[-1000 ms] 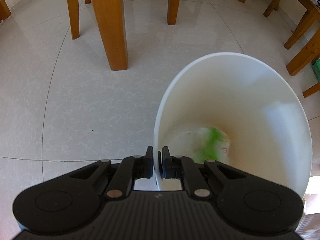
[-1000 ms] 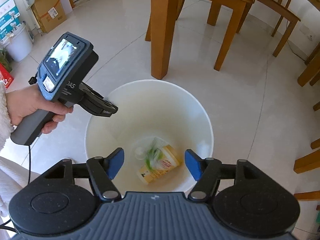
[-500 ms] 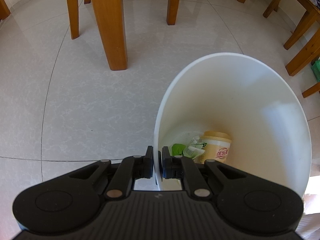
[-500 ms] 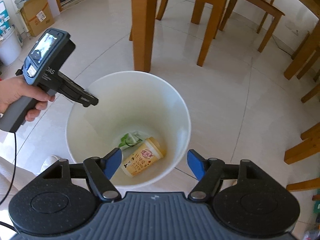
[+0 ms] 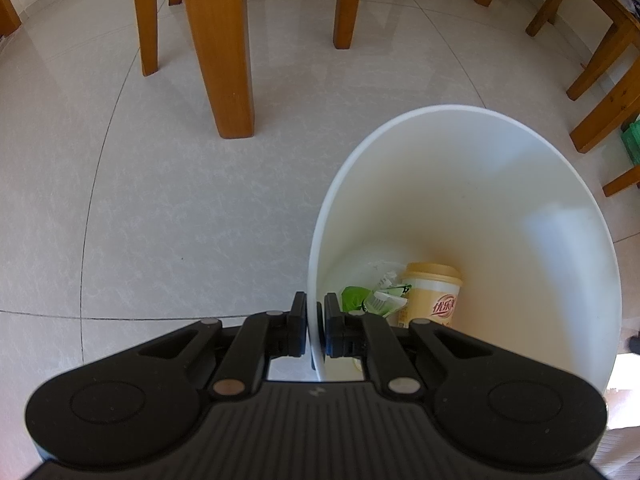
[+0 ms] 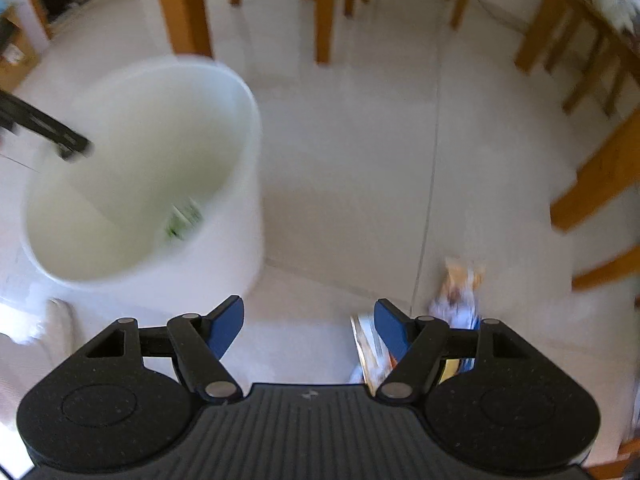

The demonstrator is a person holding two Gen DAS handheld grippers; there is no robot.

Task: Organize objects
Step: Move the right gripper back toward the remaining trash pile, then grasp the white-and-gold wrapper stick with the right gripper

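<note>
Bright daylight, glare patch on white bin inner wall and glossy floor tiles; left view sharp, right view motion-blurred throughout; fisheye bending, dark corners at edges.

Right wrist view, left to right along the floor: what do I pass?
Left gripper at the bin's rim → white bin → bare floor tile → blurred snack packets → wooden chair legs.

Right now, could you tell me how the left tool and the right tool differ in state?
The left tool is shut on the rim of the white bin, one finger inside the wall and one outside; the right tool is open and holds nothing. The left tool's pads are black; the right tool's are blue. The right tool's view is motion-blurred, the left tool's sharp. Both share the same black body.
</note>
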